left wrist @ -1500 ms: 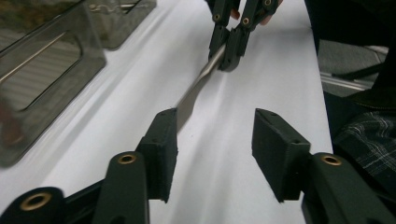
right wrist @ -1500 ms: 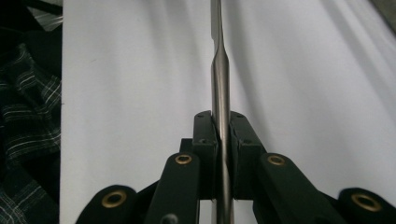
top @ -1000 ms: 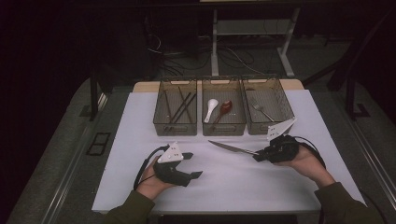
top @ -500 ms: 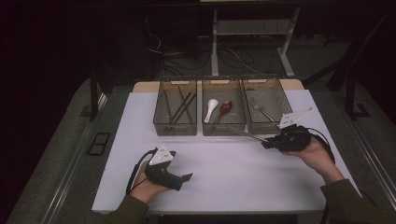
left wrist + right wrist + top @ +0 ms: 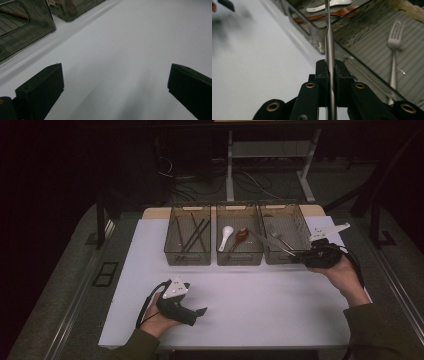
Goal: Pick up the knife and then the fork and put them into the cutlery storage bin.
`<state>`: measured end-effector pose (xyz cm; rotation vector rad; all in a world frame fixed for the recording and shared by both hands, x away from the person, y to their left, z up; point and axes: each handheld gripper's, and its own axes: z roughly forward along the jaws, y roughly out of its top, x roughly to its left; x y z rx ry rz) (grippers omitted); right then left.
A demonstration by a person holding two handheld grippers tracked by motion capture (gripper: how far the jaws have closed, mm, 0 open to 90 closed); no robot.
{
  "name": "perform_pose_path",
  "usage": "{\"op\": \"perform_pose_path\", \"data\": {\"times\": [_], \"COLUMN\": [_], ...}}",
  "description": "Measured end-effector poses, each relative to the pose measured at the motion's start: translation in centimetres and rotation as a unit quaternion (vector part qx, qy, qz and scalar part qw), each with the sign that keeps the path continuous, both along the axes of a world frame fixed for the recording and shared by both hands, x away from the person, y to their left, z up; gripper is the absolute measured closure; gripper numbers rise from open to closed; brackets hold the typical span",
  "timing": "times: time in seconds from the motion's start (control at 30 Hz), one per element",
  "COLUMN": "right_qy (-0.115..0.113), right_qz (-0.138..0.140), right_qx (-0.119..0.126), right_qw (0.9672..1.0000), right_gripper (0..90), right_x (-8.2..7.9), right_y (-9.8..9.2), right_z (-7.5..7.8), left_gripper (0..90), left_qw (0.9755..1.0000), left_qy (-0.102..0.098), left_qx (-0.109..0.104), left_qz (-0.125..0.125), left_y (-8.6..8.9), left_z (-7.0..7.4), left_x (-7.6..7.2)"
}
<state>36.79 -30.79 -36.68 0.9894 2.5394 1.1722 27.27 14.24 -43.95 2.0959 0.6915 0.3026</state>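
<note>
My right gripper [image 5: 299,256] is shut on the handle of a metal knife [image 5: 272,243]. The blade slants up and left over the right-hand bin [image 5: 280,259]. In the right gripper view the knife [image 5: 329,37] stands edge-on between the pads of that gripper [image 5: 330,65], above the bin's near wall. A fork [image 5: 394,50] lies inside that bin. My left gripper [image 5: 202,311] rests low on the white tabletop [image 5: 260,295] at the near left. Its jaws have just been opening, and in its own view the left gripper [image 5: 116,72] stands wide with nothing between its fingers.
Three clear bins stand in a row at the back. The left bin [image 5: 187,257] holds dark chopsticks [image 5: 192,235]. A white spoon [image 5: 226,236] and a reddish spoon [image 5: 241,236] lie in the middle bin [image 5: 239,259]. Dark floor surrounds the table.
The right gripper has carried the knife right and away from me, up to the right-hand bin. The left gripper's jaws have spread wider while that hand stayed near the front edge.
</note>
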Motion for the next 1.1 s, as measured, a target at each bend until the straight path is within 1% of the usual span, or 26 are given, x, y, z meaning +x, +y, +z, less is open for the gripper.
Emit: {"op": "perform_pose_path", "data": {"times": [0.07,0.13,0.23,0.33,0.4,0.47,0.7,0.83,0.97,1.1], "right_qy": [-0.002,-0.004,-0.004,-0.006,-0.007,-0.006,0.005,0.011,0.021,0.03], "right_qz": [-0.008,-0.016,-0.03,-0.047,-0.058,-0.068,-0.109,-0.131,-0.147,-0.152], "right_qx": [0.002,0.003,0.001,-0.003,0.001,0.0,-0.004,-0.016,-0.026,-0.034], "right_qw": [1.0,0.9999,0.9995,0.9989,0.9983,0.9977,0.994,0.9912,0.9886,0.9873], "right_gripper": [82.6,82.6,82.6,82.6,82.6,82.6,82.6,82.6,82.6,82.6], "right_x": [0.3,0.7,1.3,1.9,2.3,2.8,4.4,5.5,6.5,7.3], "right_y": [-0.3,-0.5,-0.8,-1.1,-1.4,-1.6,-2.2,-2.4,-2.4,-2.2], "right_z": [0.1,0.1,0.2,0.3,0.3,0.3,0.3,0.1,-0.1,-0.3], "left_gripper": [0.0,0.0,0.0,0.0,0.0,0.0,0.0,0.0,0.0,0.0], "left_qw": [1.0,1.0,1.0,1.0,1.0,1.0,1.0,1.0,1.0,0.9999], "left_qy": [-0.001,0.004,0.004,0.004,0.003,0.003,0.005,0.007,0.007,0.009], "left_qx": [0.003,0.0,0.0,-0.003,-0.001,-0.001,0.002,-0.001,0.0,0.003], "left_qz": [0.0,0.001,0.003,0.003,0.002,0.001,-0.003,-0.003,-0.004,-0.007], "left_y": [0.0,-0.1,0.0,0.0,0.0,0.0,0.0,-0.1,-0.1,-0.2], "left_z": [0.0,0.0,0.0,0.0,0.0,0.0,0.0,-0.1,-0.1,-0.1], "left_x": [0.0,0.0,0.0,0.0,0.0,0.0,0.0,0.0,0.0,-0.1]}}
